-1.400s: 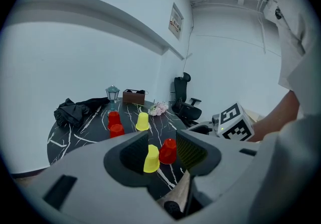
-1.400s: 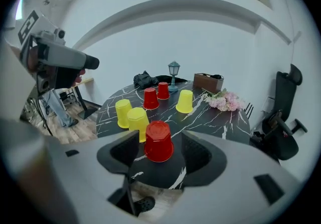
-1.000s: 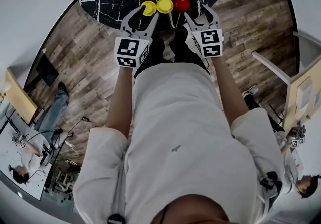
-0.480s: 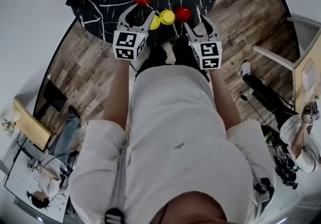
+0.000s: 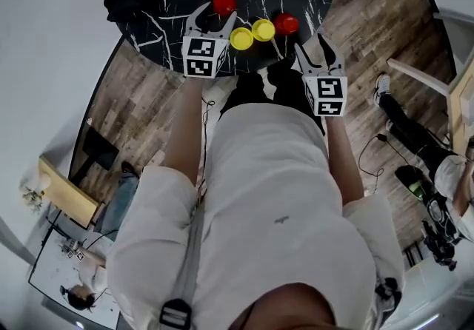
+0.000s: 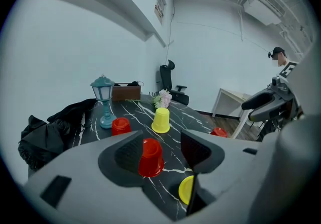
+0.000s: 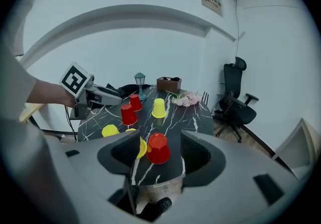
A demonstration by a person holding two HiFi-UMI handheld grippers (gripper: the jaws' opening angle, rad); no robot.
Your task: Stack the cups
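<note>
Evidently the left gripper (image 5: pixel 215 13), fingers just opening and empty, would do best straddling the red cup (image 6: pixel 150 157) squarely before clenching.

L gripper (image 6: pixel 163 150) jaws apart, just been opening; upside-down red cup (image 6: pixel 150 157) btwn them, not gripped; yellow cup (image 6: pixel 161 120) beyond.

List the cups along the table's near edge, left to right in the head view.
first yellow plastic cup → second yellow plastic cup → red plastic cup
</note>
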